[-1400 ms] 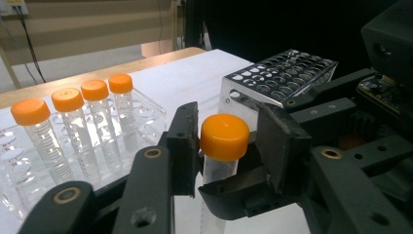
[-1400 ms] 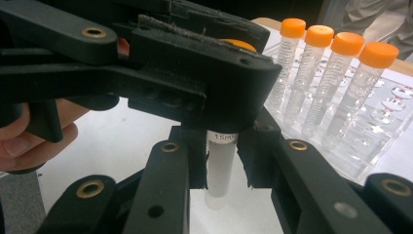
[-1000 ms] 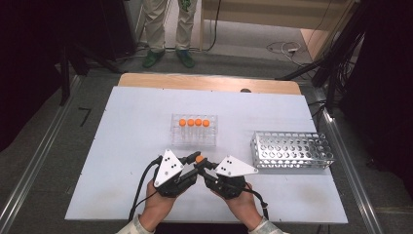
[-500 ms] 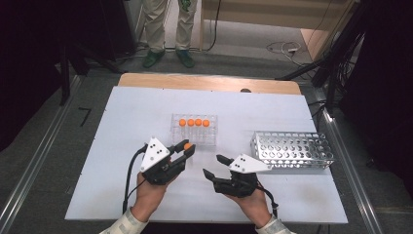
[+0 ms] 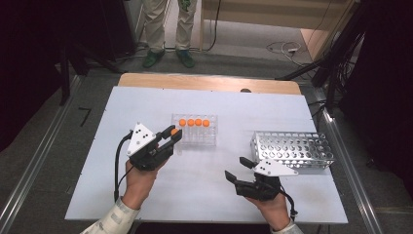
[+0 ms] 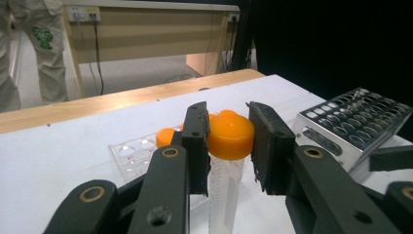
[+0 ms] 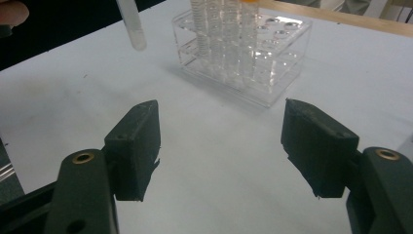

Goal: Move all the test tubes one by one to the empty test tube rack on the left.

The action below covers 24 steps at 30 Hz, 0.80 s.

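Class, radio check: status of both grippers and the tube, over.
Left gripper shut on orange-capped tube, beside clear rack. Right gripper just opened, nothing between jaws. Path to rack clear.

The high view looks forward and down from above the person's side of the table [image 5: 204, 195], far enough off to take in the whole top and the floor beyond. The left gripper view sits low and close behind its own jaws, facing across the table toward the far wooden edge, with the clear rack [image 6: 134, 156] just ahead and the metal rack [image 6: 350, 122] at its right. The right gripper view looks down along its jaws at the tabletop from close by. All three share the clear rack [image 7: 243, 53] [image 5: 195, 131].
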{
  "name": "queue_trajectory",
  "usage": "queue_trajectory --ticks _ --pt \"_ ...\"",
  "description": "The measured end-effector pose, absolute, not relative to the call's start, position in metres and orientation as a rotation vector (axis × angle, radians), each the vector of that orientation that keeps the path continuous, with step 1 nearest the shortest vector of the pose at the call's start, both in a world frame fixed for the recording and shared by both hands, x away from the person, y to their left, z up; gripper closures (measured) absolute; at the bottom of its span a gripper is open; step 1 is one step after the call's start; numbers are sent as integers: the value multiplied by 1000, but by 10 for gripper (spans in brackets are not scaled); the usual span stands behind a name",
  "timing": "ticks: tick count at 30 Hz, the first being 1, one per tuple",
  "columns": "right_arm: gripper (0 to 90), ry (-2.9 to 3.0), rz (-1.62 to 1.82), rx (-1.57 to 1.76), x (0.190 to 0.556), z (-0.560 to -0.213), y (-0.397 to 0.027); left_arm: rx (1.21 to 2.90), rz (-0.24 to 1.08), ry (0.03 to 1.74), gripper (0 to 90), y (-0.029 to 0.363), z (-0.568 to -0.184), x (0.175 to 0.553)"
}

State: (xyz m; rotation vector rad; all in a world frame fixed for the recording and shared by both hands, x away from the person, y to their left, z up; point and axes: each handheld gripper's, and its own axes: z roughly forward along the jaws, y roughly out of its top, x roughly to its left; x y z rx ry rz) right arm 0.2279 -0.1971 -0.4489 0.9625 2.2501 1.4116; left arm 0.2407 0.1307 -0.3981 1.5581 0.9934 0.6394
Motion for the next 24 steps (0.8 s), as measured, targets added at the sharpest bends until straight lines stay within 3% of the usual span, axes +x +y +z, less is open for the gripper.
queue_trajectory --ticks 24 --pt "295 2202 1400 1020 223 -450 -225 1529 737 1071 702 139 -385 287"
